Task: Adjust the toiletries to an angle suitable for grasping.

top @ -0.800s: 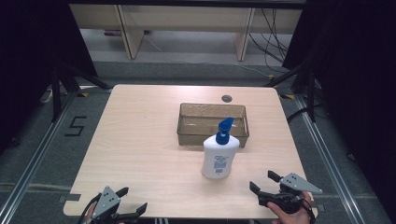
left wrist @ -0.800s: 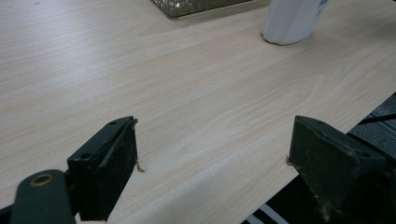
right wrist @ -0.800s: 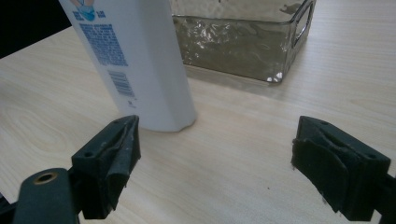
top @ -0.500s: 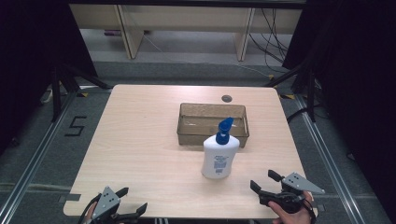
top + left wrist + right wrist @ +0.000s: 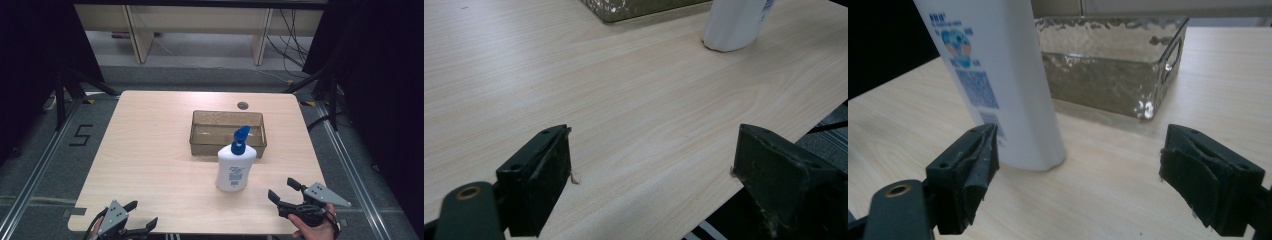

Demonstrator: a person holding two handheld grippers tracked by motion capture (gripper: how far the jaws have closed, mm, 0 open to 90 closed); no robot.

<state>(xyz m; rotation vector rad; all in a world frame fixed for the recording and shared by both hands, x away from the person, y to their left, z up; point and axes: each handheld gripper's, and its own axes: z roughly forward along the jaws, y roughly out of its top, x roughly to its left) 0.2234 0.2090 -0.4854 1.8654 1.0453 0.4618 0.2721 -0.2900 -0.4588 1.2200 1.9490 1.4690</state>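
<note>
Dark room, grey floor with a "5" marker (image 5: pixel 80 135) taped left of a pale wood-grain worktop (image 5: pixel 150 150); the laminate is smooth and matte, with rounded corners and a small round grommet (image 5: pixel 243 105) near the far edge. A bottle (image 5: pixel 236 167) stands upright right of centre, just in front of a tray (image 5: pixel 227 134) and close to its near wall, whether touching is hard to tell. The bottle is white plastic, flat-sided with rounded shoulders, carries a printed label and is topped by a blue pump head; probably parked here so a claw can take it by the body and lift it over the low wall. The tray is a rectangular bin of smoky translucent plastic with a rippled, hammered texture and handle cut-outs in its end walls; it looks empty. The right claw (image 5: pixel 285 192) sits at the near right edge, jaws wide open and holding nothing, aimed at the bottle; in the right gripper view the bottle base (image 5: pixel 1028 150) lies just past the left jaw, not yet between the pads, so it likely reads as lined up for a reach. The left claw (image 5: pixel 141 221) rests at the near left edge, also wide open and empty, well apart from the bottle, likely idle. The jaw pads are black, worn rubber with frayed edges.
</note>
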